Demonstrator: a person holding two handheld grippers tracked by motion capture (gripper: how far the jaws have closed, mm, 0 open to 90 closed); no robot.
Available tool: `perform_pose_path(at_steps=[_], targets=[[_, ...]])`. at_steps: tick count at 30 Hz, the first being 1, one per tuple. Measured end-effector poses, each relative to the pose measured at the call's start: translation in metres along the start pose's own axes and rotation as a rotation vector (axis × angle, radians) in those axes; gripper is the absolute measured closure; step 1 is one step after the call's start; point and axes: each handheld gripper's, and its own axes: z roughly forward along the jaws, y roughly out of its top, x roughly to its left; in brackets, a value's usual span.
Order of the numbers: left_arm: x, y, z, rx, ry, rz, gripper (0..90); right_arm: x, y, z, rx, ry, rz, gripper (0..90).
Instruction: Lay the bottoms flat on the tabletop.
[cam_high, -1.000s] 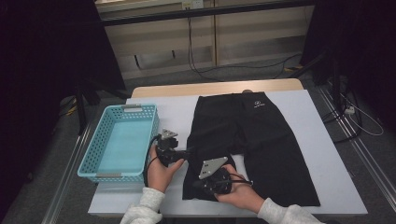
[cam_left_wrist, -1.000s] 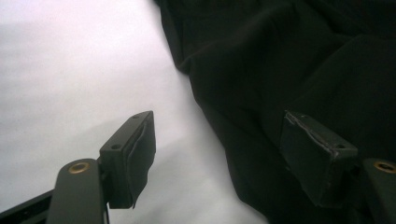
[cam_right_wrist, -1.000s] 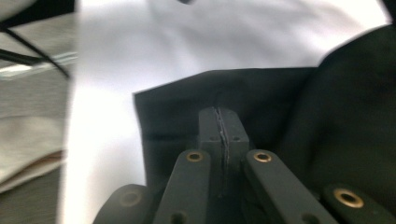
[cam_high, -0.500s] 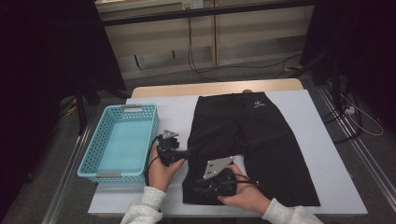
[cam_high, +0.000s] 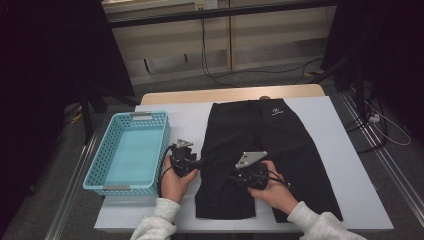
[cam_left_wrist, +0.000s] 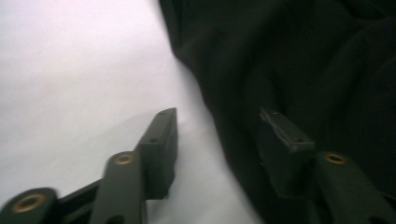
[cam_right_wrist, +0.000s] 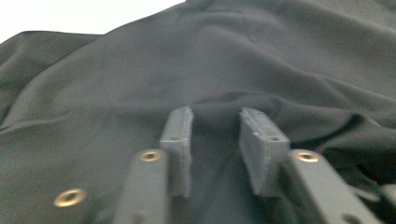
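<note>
The right gripper (cam_high: 234, 176) has slid leftward across the flat black fabric shorts (cam_high: 280, 135), its jaws parting from shut. The left gripper (cam_high: 200, 162) has just been closing its jaws astride the shorts' edge.

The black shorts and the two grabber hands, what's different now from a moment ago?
The right gripper slid leftward across the black shorts toward the left leg; its jaws opened from shut and stand apart over the cloth, gripping nothing. The left gripper barely moved; its jaws have just been closing, one either side of the shorts' left edge, not yet pinching. The blue basket and the shorts lie as before.
</note>
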Motion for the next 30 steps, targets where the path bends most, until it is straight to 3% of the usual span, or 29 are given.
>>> perform_pose_path(at_steps=[3, 6, 8, 10, 11, 13, 17, 21, 25, 30], targets=[[-0.003, 0.002, 0.005, -0.012, -0.005, 0.017, 58.9, -0.002, -0.001, -0.001, 0.009, -0.003, -0.013, 89.0], [-0.007, 0.004, 0.011, -0.030, -0.026, 0.018, 59.5, -0.006, -0.001, -0.005, 0.032, -0.001, -0.005, 90.0], [-0.007, 0.006, 0.015, -0.033, -0.028, 0.033, 54.1, -0.010, -0.002, -0.009, 0.047, -0.011, -0.003, 90.0], [-0.007, 0.008, 0.018, -0.049, -0.046, 0.009, 51.7, -0.014, -0.005, -0.014, 0.058, -0.033, -0.011, 90.0], [-0.005, 0.008, 0.017, -0.042, -0.050, 0.021, 50.6, -0.015, -0.007, -0.015, 0.054, -0.026, 0.001, 90.0], [-0.005, 0.009, 0.015, -0.051, -0.040, 0.008, 42.5, -0.017, -0.009, -0.018, 0.057, -0.035, 0.007, 90.0], [0.000, 0.011, 0.001, -0.069, -0.018, 0.003, 38.0, -0.014, -0.005, -0.021, -0.005, -0.008, 0.014, 75.0], [0.003, 0.009, -0.007, -0.061, 0.010, 0.001, 31.2, 0.002, 0.004, -0.018, -0.062, 0.030, -0.013, 63.9], [0.003, 0.009, -0.011, -0.057, 0.017, -0.001, 27.0, 0.021, 0.014, -0.010, -0.094, 0.102, -0.031, 59.0], [0.006, 0.006, -0.014, -0.052, 0.027, -0.002, 28.8, 0.043, 0.023, 0.003, -0.103, 0.177, -0.102, 55.5]])
